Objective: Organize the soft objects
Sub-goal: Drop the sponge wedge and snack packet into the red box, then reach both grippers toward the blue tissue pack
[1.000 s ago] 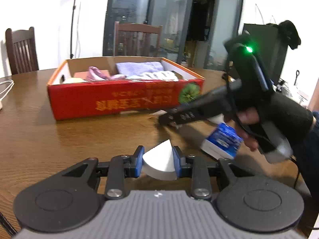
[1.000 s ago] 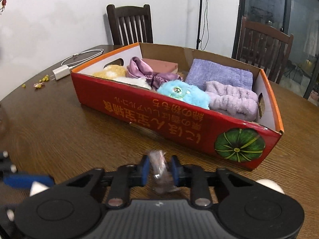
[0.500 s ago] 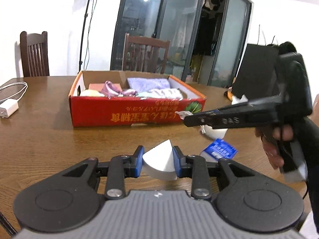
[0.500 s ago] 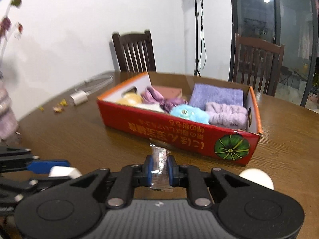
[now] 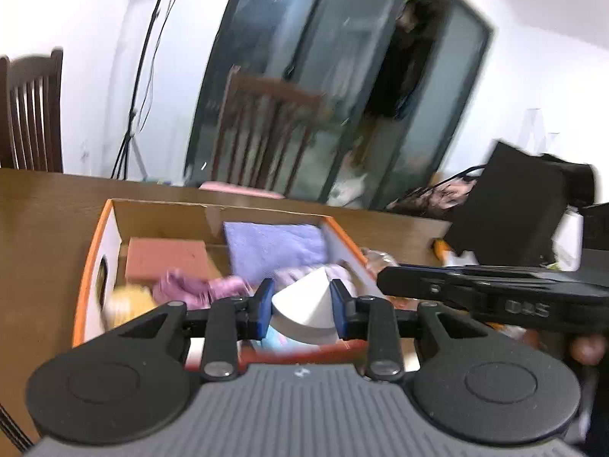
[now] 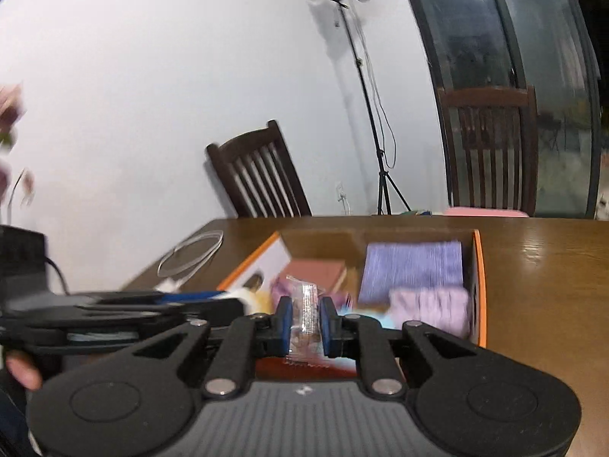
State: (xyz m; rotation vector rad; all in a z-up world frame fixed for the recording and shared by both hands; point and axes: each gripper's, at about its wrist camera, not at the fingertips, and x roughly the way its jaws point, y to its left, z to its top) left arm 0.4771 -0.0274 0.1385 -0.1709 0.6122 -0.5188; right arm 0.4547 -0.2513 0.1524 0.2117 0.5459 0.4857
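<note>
While our left tongs (image 5: pixel 300 306) pinch the light, squashy white wedge-shaped sponge (image 5: pixel 304 310) by its flanks and our right tongs (image 6: pixel 305 321) clamp the crinkly clear wrapped packet (image 6: pixel 304 318), both hang over the red cardboard box (image 6: pixel 479 285)

Blue pads line both black claws. The left claw (image 5: pixel 302 306) pinches a white wedge (image 5: pixel 304 314); the right claw (image 6: pixel 305 321) a clear crinkled wrapper (image 6: pixel 306 314). The orange-rimmed red box (image 6: pixel 480 285) holds a lilac towel (image 6: pixel 413 268) at 1 o'clock on the brown tabletop (image 6: pixel 540 266).
</note>
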